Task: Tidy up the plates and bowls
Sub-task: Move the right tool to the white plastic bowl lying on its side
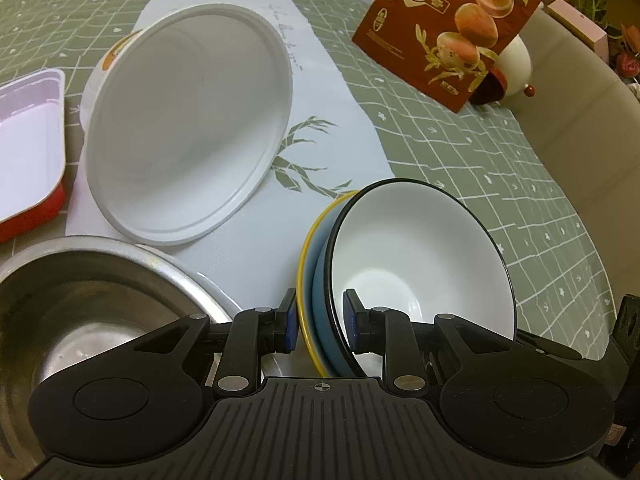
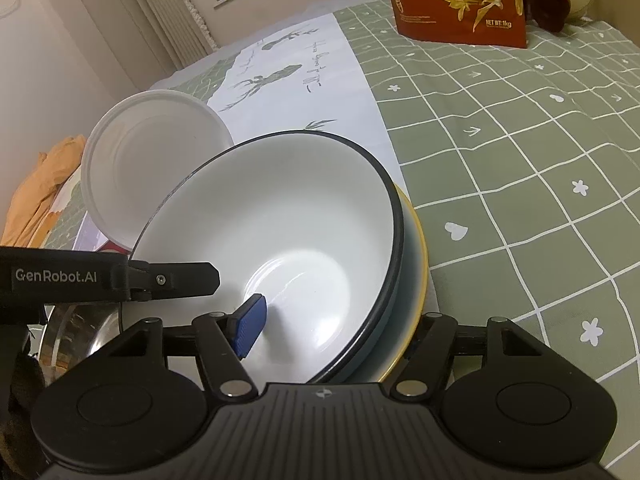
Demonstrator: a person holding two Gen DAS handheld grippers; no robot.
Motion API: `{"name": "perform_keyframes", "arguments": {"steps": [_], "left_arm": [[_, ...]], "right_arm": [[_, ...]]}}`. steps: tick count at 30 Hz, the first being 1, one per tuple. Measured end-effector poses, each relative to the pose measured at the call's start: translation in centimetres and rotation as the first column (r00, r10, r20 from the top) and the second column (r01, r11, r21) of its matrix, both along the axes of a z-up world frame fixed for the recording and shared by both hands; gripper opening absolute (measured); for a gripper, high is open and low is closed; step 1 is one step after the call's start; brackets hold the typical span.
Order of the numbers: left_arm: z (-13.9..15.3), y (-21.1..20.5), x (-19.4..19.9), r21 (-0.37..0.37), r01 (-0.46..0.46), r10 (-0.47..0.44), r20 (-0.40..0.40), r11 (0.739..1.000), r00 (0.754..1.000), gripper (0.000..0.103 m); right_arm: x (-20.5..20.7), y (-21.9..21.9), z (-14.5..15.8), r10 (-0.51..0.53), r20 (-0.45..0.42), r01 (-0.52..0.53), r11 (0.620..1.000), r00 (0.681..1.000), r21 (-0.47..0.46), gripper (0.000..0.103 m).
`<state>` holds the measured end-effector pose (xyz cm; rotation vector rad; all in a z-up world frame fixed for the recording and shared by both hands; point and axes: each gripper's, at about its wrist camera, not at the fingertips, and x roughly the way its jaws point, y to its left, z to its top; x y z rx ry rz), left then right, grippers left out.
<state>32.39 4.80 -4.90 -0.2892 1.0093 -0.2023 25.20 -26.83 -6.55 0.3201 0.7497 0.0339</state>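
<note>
A white bowl with a black rim [image 1: 420, 252] sits nested in a blue bowl with a yellow rim [image 1: 310, 280]. My left gripper [image 1: 321, 322] is shut on the near rims of both, one pad outside and one inside the white bowl. In the right wrist view the same white bowl [image 2: 288, 216] and yellow-rimmed bowl [image 2: 416, 264] fill the middle. My right gripper [image 2: 320, 334] straddles their near right rim, its left pad [image 2: 250, 326] inside the white bowl, its right finger hidden behind the rims. A white plastic tub [image 1: 188, 120] lies tilted behind; it also shows in the right wrist view [image 2: 148, 160].
A steel bowl [image 1: 80, 300] sits at the near left, a red tray with a white inside [image 1: 28, 148] at far left. A brown egg bag [image 1: 452, 24] stands at the back right on the green checked cloth [image 1: 520, 184]. The left gripper's arm [image 2: 108, 278] crosses the right wrist view.
</note>
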Motion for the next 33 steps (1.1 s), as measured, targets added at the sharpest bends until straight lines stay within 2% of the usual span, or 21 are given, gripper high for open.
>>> {"name": "perform_keyframes", "arguments": {"steps": [9,12,15,17,20,22,24,27,29,33], "left_arm": [[0.7,0.8,-0.3,-0.051,-0.028,0.028,-0.006,0.998,1.0,0.025],[2.0,1.4,-1.1,-0.049,-0.04,0.042,0.04,0.998,0.998,0.025],[3.8,2.6,-2.4,-0.064,-0.057,0.064,0.119,0.996,0.991,0.024],[5.0,4.0,-3.3,-0.09,-0.088,0.103,0.183,0.992,0.978,0.024],[7.0,7.2,-5.1,-0.159,-0.141,0.183,0.294,0.977,0.938,0.024],[8.1,9.7,-6.2,-0.189,-0.184,0.241,0.345,0.965,0.907,0.024],[9.0,11.6,-6.5,-0.184,-0.215,0.27,0.369,0.959,0.889,0.024],[9.8,12.9,-5.8,-0.118,-0.25,0.277,0.375,0.961,0.885,0.024],[9.9,12.6,-5.1,-0.059,-0.247,0.251,0.374,0.967,0.893,0.025],[9.1,10.9,-4.0,-0.031,-0.136,0.138,0.353,0.99,0.925,0.025]], "right_arm": [[-0.5,0.7,0.5,-0.037,0.017,0.038,0.998,0.999,-0.06,0.066],[-1.0,0.8,0.9,-0.056,0.045,0.06,0.994,0.997,-0.093,0.066],[-1.6,0.5,1.5,-0.074,0.079,0.082,0.992,0.994,-0.098,0.066],[-2.3,0.3,2.1,-0.106,0.128,0.121,0.986,0.986,-0.119,0.066],[-4.0,0.2,3.2,-0.15,0.254,0.199,0.963,0.956,-0.182,0.067],[-4.9,0.3,3.4,-0.166,0.329,0.248,0.942,0.93,-0.226,0.069],[-5.2,0.5,3.6,-0.181,0.359,0.285,0.922,0.916,-0.261,0.069],[-4.8,1.7,4.8,-0.147,0.336,0.251,0.924,0.93,-0.29,0.069],[-4.0,2.7,6.0,-0.099,0.301,0.193,0.934,0.949,-0.302,0.069],[-1.2,5.8,9.1,-0.007,0.192,0.075,0.934,0.981,-0.348,0.069]]}}
